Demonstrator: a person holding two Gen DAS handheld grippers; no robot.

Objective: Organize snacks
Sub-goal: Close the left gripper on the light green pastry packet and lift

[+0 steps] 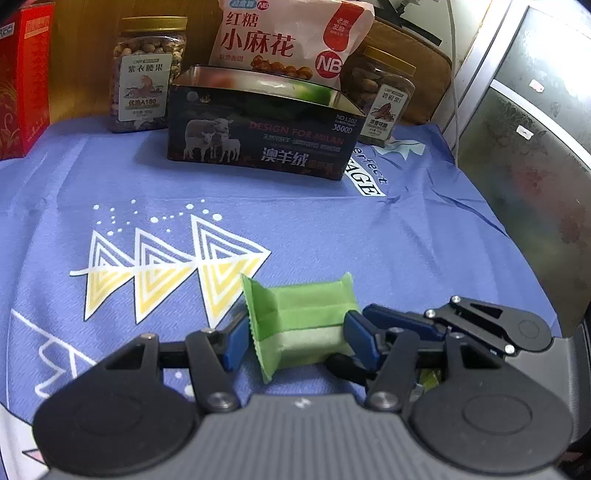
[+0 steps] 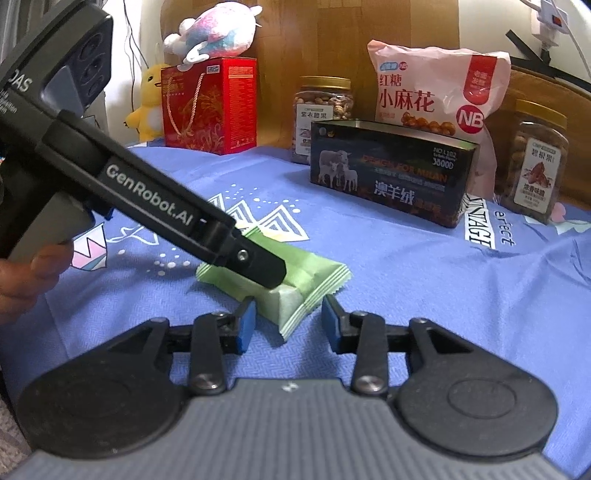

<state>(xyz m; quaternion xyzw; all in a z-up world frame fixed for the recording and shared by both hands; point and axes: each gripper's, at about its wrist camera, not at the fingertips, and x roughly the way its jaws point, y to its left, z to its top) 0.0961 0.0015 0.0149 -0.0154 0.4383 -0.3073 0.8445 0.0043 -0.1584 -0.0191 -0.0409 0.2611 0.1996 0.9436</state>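
Blue printed cloth (image 2: pixel 406 288) covers the table, wooden panel behind. Along the back: open dark tin (image 2: pixel 391 173), two nut jars (image 2: pixel 323 110), a pink snack bag (image 2: pixel 436 96), red gift box (image 2: pixel 210 107) with plush toys on and beside it. Green snack packet (image 1: pixel 299 321) lies up front; left gripper (image 1: pixel 295 334) clamps it. Right gripper (image 2: pixel 288 325) straddles its corner, pads apart, not touching.

Two nut jars (image 2: pixel 325 118) sitting, one pink bag (image 2: pixel 436 92), one tin (image 2: pixel 388 173), one red box (image 2: pixel 210 107), one green packet (image 2: pixel 291 291), two plush toys (image 2: pixel 214 33) showing
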